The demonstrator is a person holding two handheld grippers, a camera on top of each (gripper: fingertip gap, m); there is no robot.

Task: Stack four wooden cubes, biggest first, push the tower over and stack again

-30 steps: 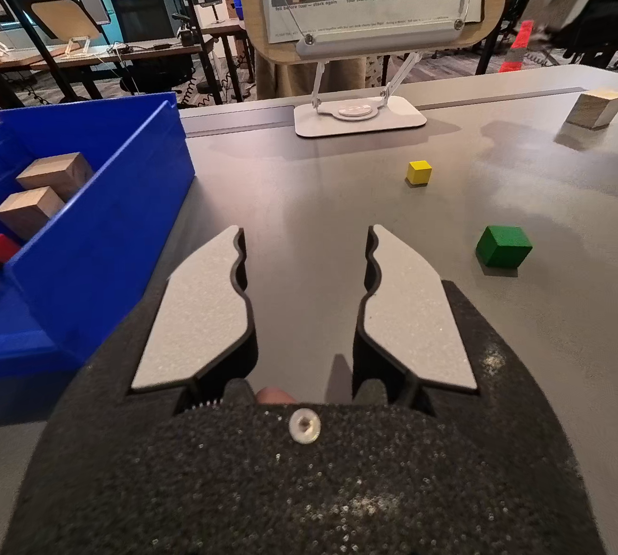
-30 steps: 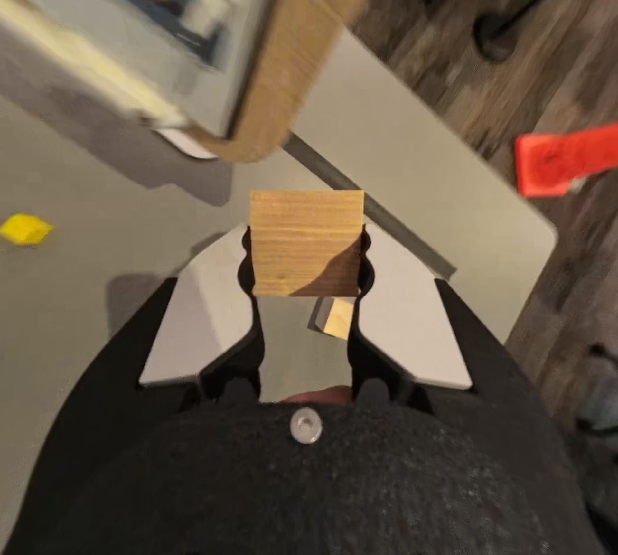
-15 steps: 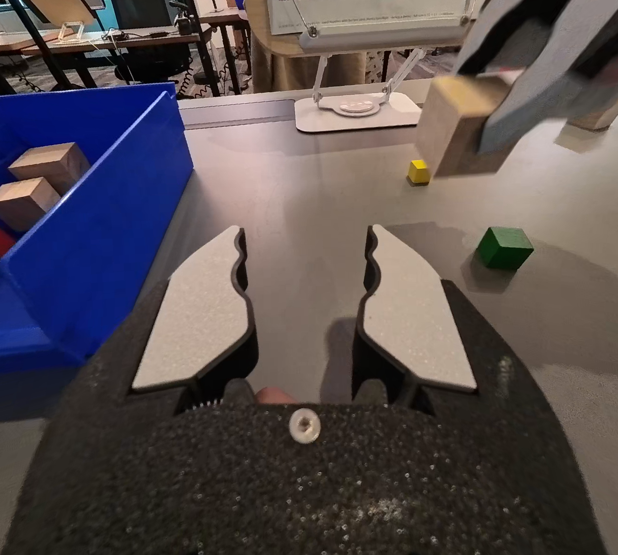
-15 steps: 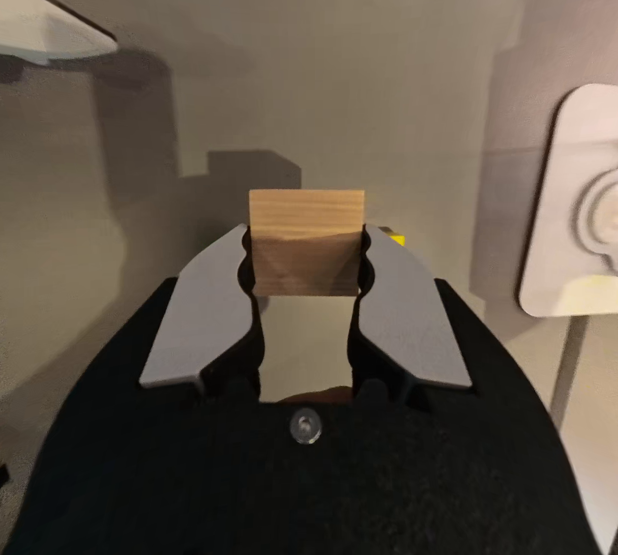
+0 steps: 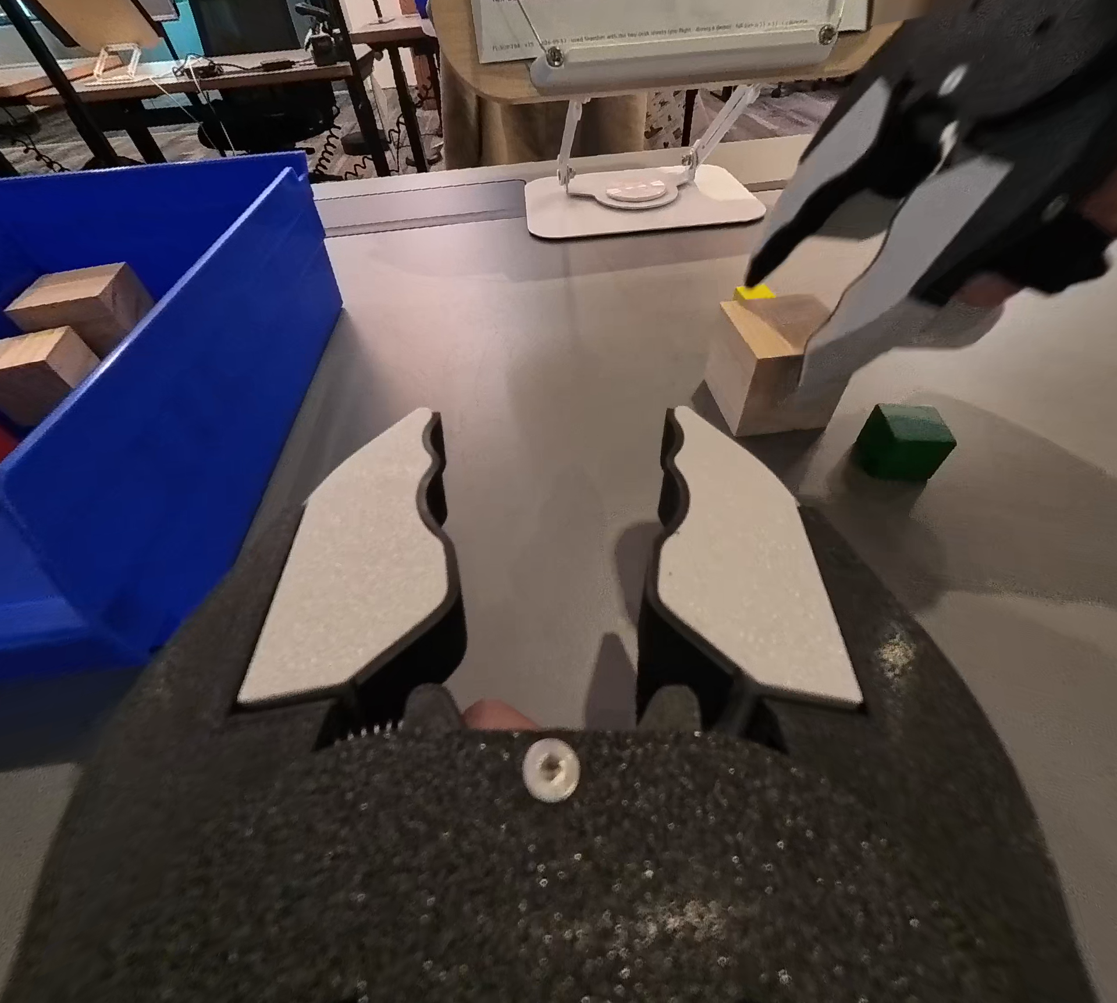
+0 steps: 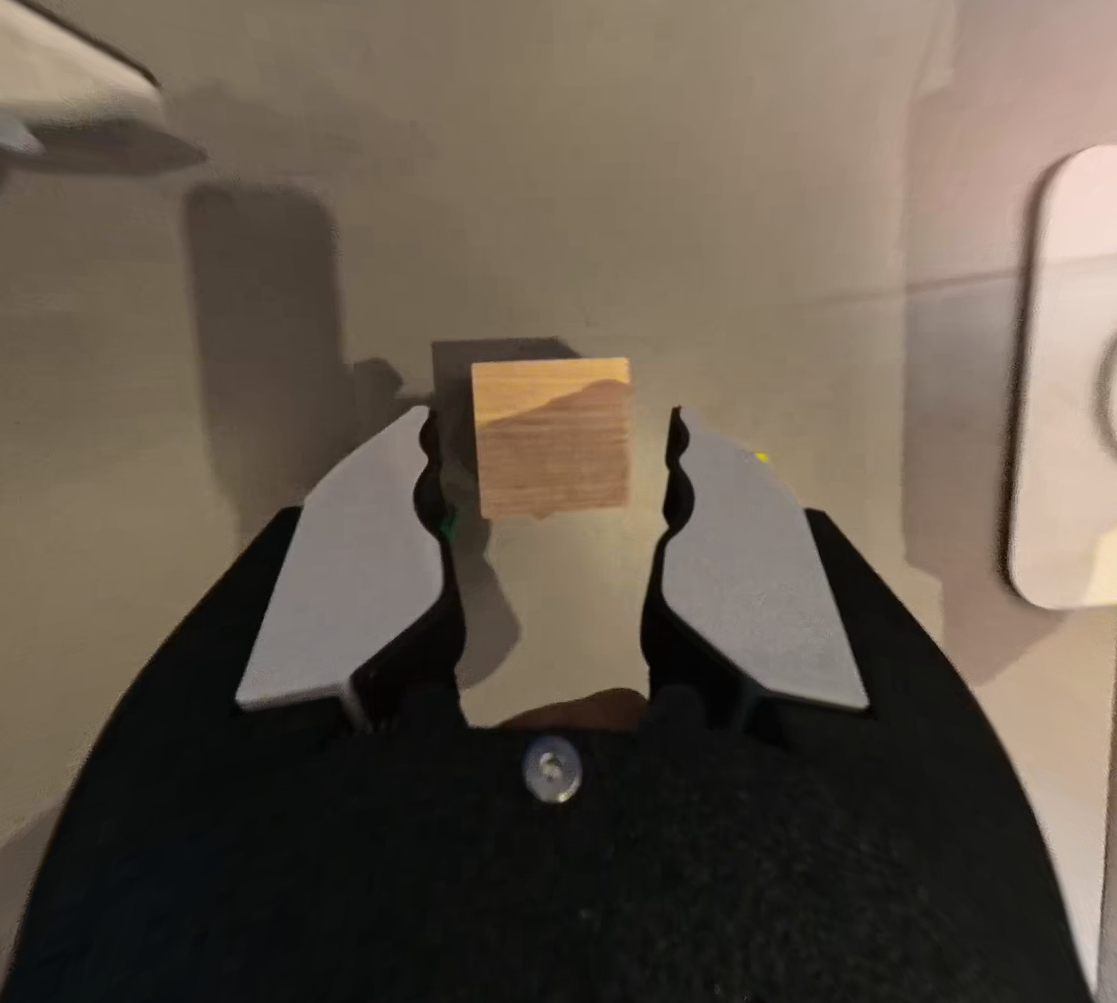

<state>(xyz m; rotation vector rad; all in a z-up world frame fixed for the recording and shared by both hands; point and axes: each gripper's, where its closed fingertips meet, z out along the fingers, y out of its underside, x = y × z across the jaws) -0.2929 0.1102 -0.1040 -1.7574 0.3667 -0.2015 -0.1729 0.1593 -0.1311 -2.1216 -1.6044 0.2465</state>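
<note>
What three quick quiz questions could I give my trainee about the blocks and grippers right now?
1. True or false: the right gripper is clamped on the plain wooden cube.
2. What sits closest to that cube on the table? A) green cube B) blue bin C) stand base
3. What does the left gripper hold?

Key
1. False: its fingers stand apart on either side of the cube, with a gap on each side.
2. A.
3. Nothing; it is open over bare table.
</note>
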